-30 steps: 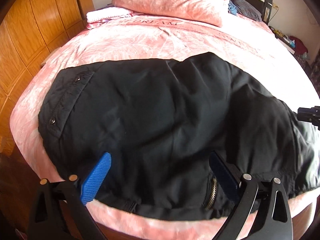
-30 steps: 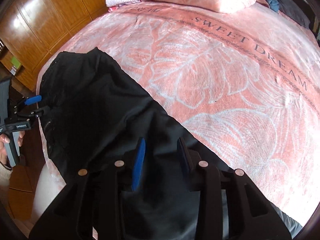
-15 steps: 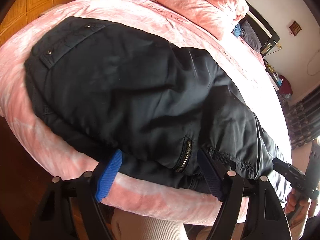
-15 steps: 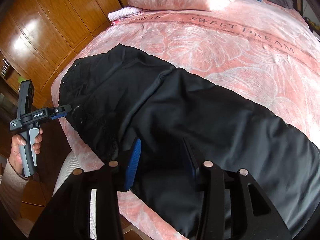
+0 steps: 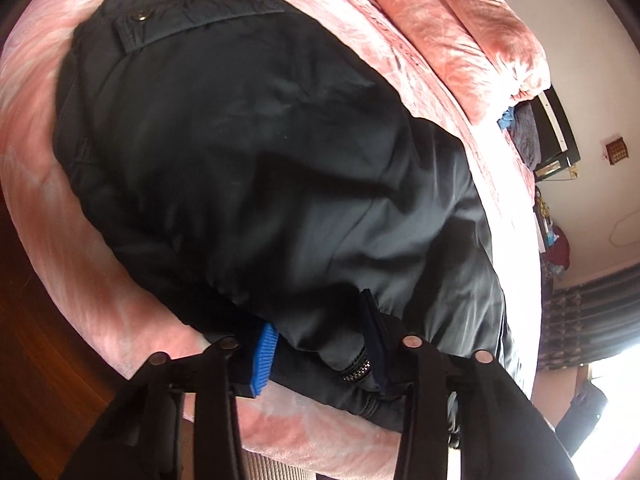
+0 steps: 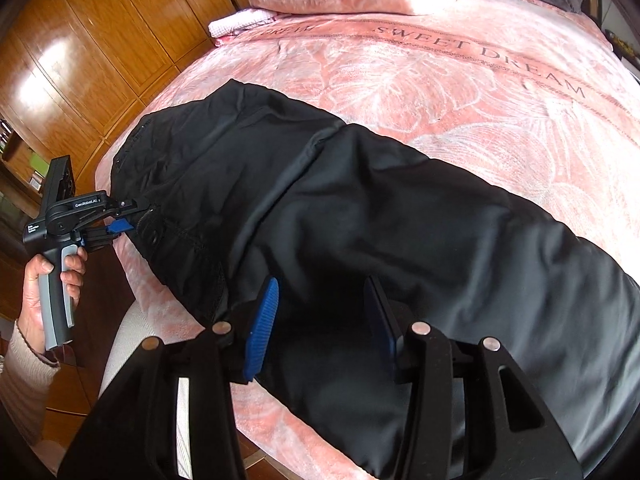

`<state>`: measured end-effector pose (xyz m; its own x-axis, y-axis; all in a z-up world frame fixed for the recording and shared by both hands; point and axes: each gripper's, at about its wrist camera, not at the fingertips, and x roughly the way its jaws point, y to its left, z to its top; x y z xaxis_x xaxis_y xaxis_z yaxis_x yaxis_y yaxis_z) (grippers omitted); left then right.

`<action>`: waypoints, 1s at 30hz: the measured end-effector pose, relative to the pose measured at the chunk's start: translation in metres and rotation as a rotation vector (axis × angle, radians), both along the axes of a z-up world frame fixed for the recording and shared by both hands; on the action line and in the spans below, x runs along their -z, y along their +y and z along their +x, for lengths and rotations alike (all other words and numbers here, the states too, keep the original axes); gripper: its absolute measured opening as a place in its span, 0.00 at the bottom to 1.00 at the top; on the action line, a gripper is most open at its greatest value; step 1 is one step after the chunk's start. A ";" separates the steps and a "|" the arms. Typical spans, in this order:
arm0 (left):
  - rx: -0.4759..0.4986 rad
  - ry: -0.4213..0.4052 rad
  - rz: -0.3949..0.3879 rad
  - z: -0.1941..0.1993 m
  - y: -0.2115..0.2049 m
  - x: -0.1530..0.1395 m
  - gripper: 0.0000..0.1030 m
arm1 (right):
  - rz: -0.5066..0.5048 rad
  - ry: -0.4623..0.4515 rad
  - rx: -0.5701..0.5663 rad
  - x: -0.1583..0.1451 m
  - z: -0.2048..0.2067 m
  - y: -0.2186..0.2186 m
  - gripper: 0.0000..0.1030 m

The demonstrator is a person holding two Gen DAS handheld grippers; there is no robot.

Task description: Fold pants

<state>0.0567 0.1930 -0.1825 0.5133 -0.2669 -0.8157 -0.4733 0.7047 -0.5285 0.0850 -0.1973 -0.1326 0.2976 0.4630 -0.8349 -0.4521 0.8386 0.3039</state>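
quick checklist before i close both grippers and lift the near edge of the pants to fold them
1. Left gripper straddles the near edge of the pants, by the zipper: ok.
2. Left jaws open with fabric between them: ok.
3. Right gripper open over the pants leg: ok; whether cloth sits between its pads: cannot tell.
4. Pants lie lengthwise along the near edge of the bed blanket, spread out: ok.
5. Blanket caught along with the fabric: cannot tell.
6. Landing area on the blanket beyond the pants bare: ok.
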 end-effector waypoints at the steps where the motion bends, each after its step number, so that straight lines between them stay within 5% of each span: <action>1: -0.021 0.010 -0.012 -0.001 0.003 0.001 0.22 | 0.004 0.005 0.001 0.001 0.000 0.000 0.45; 4: -0.074 -0.025 -0.071 -0.011 0.011 -0.002 0.04 | 0.006 0.015 0.016 0.003 0.000 -0.004 0.45; 9: -0.073 -0.053 0.081 -0.027 -0.011 -0.023 0.03 | 0.006 0.021 0.036 0.004 -0.001 -0.011 0.47; 14: -0.053 -0.023 0.103 -0.023 -0.017 -0.003 0.04 | -0.002 0.025 0.054 0.009 -0.001 -0.015 0.49; 18: -0.013 -0.002 0.138 -0.012 -0.015 -0.008 0.14 | -0.001 0.027 0.073 0.008 -0.001 -0.019 0.49; 21: -0.030 -0.018 0.147 -0.017 -0.007 -0.018 0.52 | 0.010 0.016 0.093 0.004 -0.005 -0.027 0.51; 22: -0.027 -0.035 0.101 -0.019 -0.001 -0.017 0.57 | 0.013 0.014 0.101 0.002 -0.006 -0.030 0.51; 26: -0.051 -0.020 -0.041 -0.013 0.021 -0.007 0.53 | 0.011 0.008 0.124 -0.001 -0.012 -0.042 0.51; 30: -0.086 -0.035 -0.054 -0.016 0.033 -0.011 0.45 | -0.005 0.010 0.143 0.000 -0.019 -0.049 0.53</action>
<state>0.0412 0.2260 -0.1718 0.5644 -0.2630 -0.7825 -0.5117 0.6324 -0.5816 0.0659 -0.2467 -0.1331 0.3523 0.4121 -0.8403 -0.3250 0.8958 0.3031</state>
